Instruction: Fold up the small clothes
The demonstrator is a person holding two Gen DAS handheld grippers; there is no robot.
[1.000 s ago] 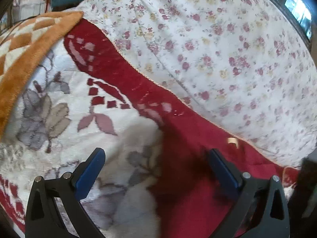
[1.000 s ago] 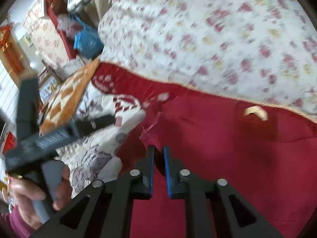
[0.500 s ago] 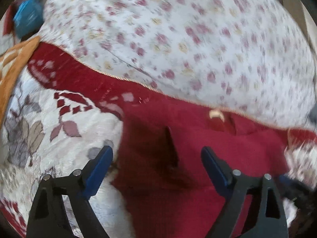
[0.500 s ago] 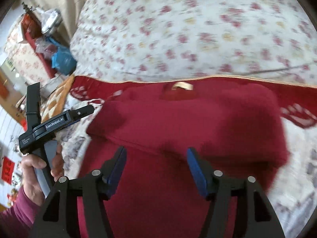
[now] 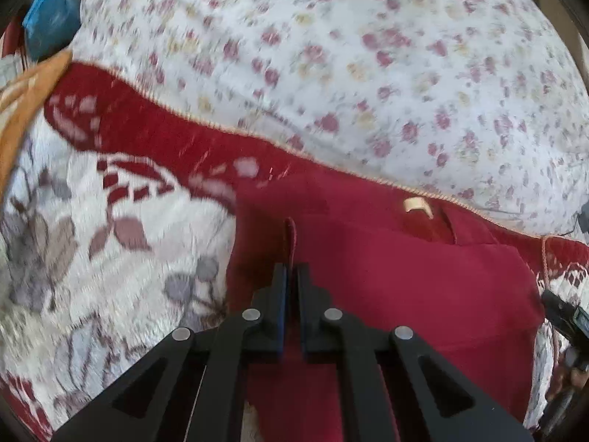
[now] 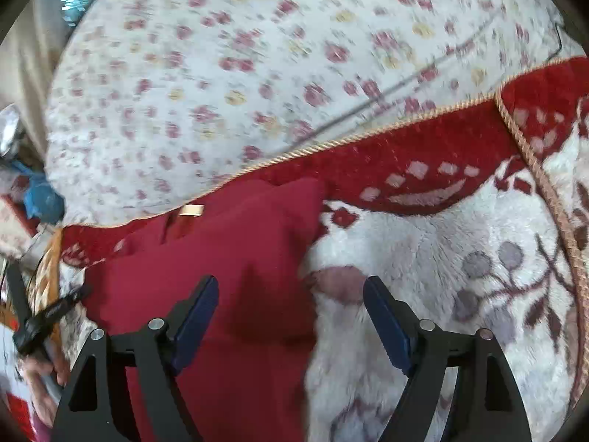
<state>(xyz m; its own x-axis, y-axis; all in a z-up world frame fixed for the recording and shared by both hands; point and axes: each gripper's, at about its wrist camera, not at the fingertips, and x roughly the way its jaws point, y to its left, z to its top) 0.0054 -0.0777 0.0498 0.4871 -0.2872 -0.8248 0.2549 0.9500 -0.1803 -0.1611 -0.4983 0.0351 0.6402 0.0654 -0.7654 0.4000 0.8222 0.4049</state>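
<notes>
A dark red garment (image 5: 405, 287) lies on a plush white-and-red blanket (image 5: 110, 258), its neck label (image 5: 415, 204) toward the far edge. My left gripper (image 5: 291, 276) is shut on a raised fold of the garment near its left edge. In the right wrist view the garment (image 6: 228, 258) lies left of centre, label (image 6: 191, 210) far. My right gripper (image 6: 291, 294) is open and empty, straddling the garment's right edge above the blanket (image 6: 441, 258). The left gripper's body (image 6: 40, 316) shows at the far left there.
A floral white quilt (image 5: 368, 55) rises behind the blanket's corded edge (image 6: 368, 136). An orange checked cushion (image 5: 25, 95) and a blue bag (image 5: 51, 18) sit at the far left. The right gripper's tip (image 5: 567, 313) shows at the right edge.
My left gripper moved right onto the garment and closed on a fold. My right gripper let go, opened, and moved to the garment's right edge.
</notes>
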